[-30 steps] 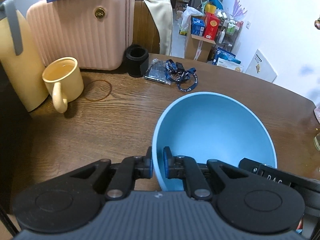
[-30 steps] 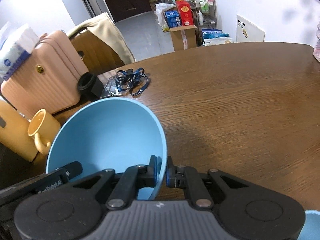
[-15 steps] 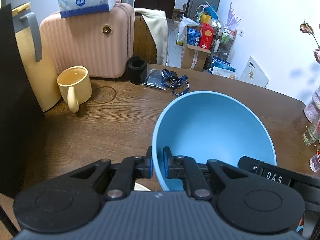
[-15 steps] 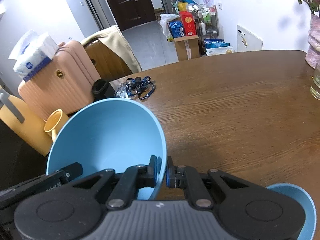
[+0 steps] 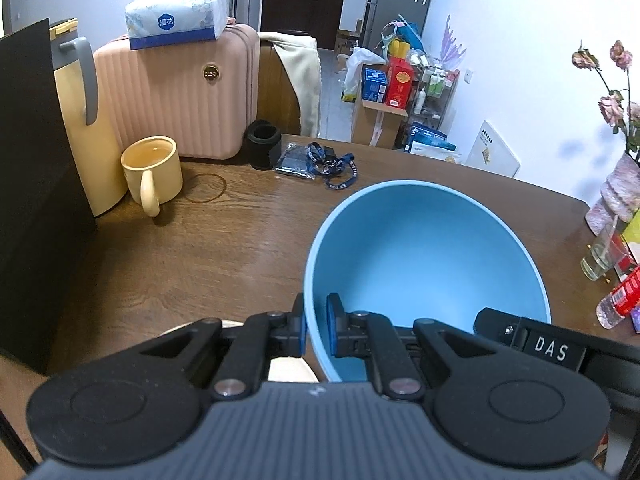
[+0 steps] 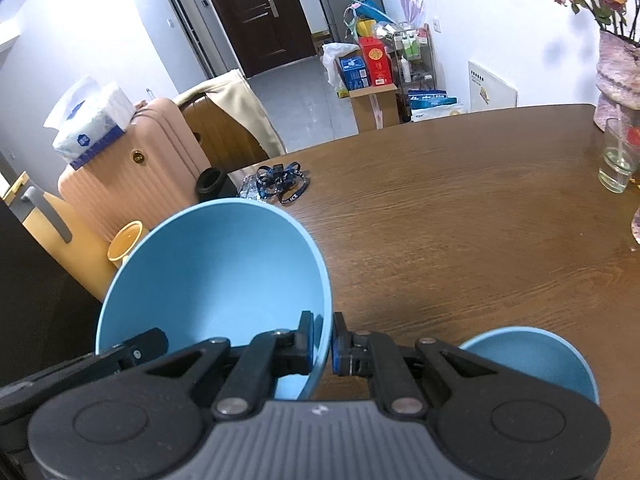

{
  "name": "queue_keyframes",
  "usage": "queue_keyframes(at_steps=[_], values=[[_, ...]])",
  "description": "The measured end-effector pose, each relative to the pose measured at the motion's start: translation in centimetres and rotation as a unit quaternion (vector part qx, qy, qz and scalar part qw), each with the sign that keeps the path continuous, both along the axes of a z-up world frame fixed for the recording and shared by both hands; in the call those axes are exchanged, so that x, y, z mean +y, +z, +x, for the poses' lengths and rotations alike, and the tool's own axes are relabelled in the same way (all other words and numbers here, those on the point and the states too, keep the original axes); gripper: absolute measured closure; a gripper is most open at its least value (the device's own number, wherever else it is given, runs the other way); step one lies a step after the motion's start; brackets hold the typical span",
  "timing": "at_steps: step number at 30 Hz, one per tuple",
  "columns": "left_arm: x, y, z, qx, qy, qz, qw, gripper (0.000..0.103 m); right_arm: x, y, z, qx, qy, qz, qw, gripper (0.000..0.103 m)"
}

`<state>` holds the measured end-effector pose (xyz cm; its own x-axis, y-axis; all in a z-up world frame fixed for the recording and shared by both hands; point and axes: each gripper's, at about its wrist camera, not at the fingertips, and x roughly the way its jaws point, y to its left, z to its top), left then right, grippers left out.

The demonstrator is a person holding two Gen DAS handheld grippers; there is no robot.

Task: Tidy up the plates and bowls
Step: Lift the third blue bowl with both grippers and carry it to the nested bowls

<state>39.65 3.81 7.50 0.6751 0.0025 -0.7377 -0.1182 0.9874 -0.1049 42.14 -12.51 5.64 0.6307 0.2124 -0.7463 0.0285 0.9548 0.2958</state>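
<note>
Item: large blue bowl [image 5: 428, 264], empty, held clear of the brown wooden table [image 5: 240, 248] and tilted so its hollow faces both cameras. Left gripper [image 5: 316, 326] clamped on the near-left rim, one pad inside the wall and one outside; right gripper [image 6: 323, 338] clamped likewise on the opposite rim. Two-handed carry, nothing else held.

Second item: smaller blue bowl [image 6: 532, 364], resting on the table at the lower right of the right wrist view, partly covered by the gripper body. Probable destination for nesting (a judgement only).

Progress: early to middle. One bowl lifted, not yet set down or stacked; no plates visible in either view, so how many pieces remain cannot be counted.

Surroundings, outward: pale object [image 5: 288, 368] under the left gripper, possibly a plate edge or a hand, too hidden to say. Yellow mug [image 5: 152, 172] and yellow flask [image 5: 86, 136] at far left; pink suitcase [image 5: 180, 96] with tissue pack [image 5: 176, 14] on top; black cup [image 5: 263, 145]; blue lanyard [image 5: 328, 162]; drinking glass [image 6: 618, 156] and vase [image 6: 618, 76] at right

Hidden: the large bowl's underside and the table directly beneath it
</note>
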Motion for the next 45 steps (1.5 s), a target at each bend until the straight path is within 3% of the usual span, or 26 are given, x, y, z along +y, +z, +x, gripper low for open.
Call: queue_keyframes(at_steps=[24,45], values=[[-8.0,1.4,-6.2,-0.022,-0.053,0.01,0.9983,0.092,-7.9,1.5,-7.8,-0.028,-0.044,0.011,0.999,0.095],[-14.9,-2.5,-6.3,0.006,-0.103,0.023,0.9944,0.092,-14.9,-2.3,-9.5,-0.005,-0.084,0.012,0.996,0.095]])
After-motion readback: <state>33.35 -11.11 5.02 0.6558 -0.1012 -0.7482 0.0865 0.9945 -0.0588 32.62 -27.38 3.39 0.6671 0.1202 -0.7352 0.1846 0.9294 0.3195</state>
